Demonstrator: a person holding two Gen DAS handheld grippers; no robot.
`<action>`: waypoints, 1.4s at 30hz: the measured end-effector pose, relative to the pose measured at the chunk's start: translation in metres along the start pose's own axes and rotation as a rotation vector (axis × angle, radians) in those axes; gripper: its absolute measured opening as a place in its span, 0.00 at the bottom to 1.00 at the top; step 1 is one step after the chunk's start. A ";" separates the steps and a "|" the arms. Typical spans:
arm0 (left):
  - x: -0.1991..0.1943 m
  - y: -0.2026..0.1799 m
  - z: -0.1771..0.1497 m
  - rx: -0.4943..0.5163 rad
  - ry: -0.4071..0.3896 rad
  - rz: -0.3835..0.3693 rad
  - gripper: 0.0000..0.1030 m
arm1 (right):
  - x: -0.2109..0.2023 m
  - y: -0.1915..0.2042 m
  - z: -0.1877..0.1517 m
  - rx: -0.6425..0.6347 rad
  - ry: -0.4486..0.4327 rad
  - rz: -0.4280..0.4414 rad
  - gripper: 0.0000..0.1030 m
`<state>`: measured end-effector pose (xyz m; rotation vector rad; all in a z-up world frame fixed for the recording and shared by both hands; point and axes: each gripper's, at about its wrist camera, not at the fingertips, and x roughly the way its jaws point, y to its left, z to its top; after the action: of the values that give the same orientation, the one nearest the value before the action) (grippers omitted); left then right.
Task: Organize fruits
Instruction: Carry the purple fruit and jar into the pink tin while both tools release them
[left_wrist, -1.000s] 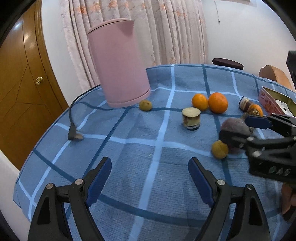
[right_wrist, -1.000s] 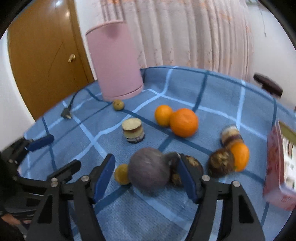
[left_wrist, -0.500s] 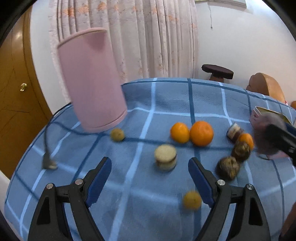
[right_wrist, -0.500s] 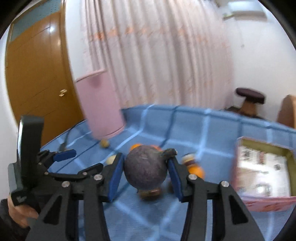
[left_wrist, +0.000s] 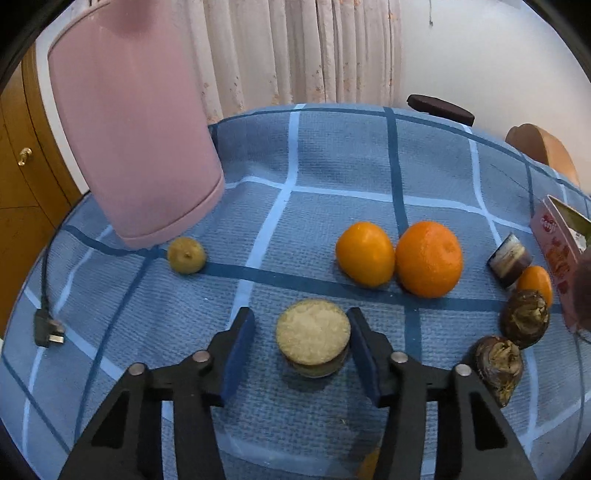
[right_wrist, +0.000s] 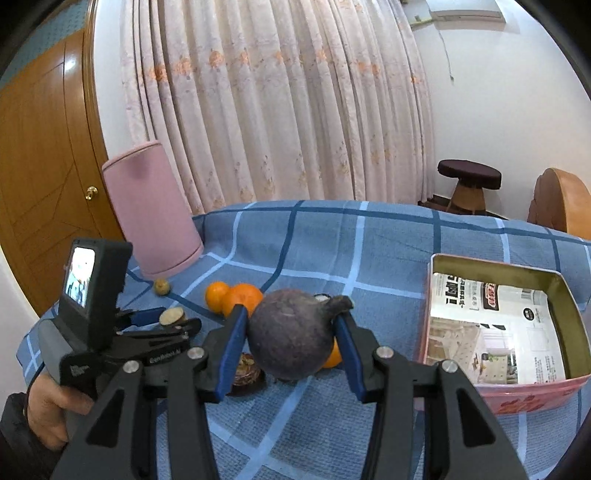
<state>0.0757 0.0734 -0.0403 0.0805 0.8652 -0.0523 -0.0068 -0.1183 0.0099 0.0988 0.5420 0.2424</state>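
Both views are evenly and softly lit by daylight diffused through a pale curtain (right_wrist: 280, 110) behind the table. Shadows are faint and short, seen beneath the two oranges (left_wrist: 399, 254) and under the left gripper (left_wrist: 301, 354). A mild sheen is shown on the wooden door (right_wrist: 40, 155). Strong fisheye bending is seen at the edges, with dark corners framing each picture. The centre is rendered sharp; the dark fruit (left_wrist: 583, 288) at the left view's right edge is blurred.
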 end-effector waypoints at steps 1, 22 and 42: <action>-0.001 -0.001 -0.001 0.005 -0.003 -0.006 0.37 | 0.002 -0.001 -0.001 0.001 0.002 -0.003 0.49; -0.081 -0.062 0.005 0.035 -0.346 0.097 0.35 | -0.039 -0.030 0.005 -0.016 -0.124 -0.111 0.49; -0.087 -0.220 0.017 0.177 -0.350 -0.104 0.35 | -0.070 -0.171 -0.005 0.090 -0.060 -0.401 0.49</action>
<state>0.0152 -0.1457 0.0257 0.1867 0.5126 -0.2337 -0.0329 -0.3016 0.0141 0.0820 0.5013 -0.1752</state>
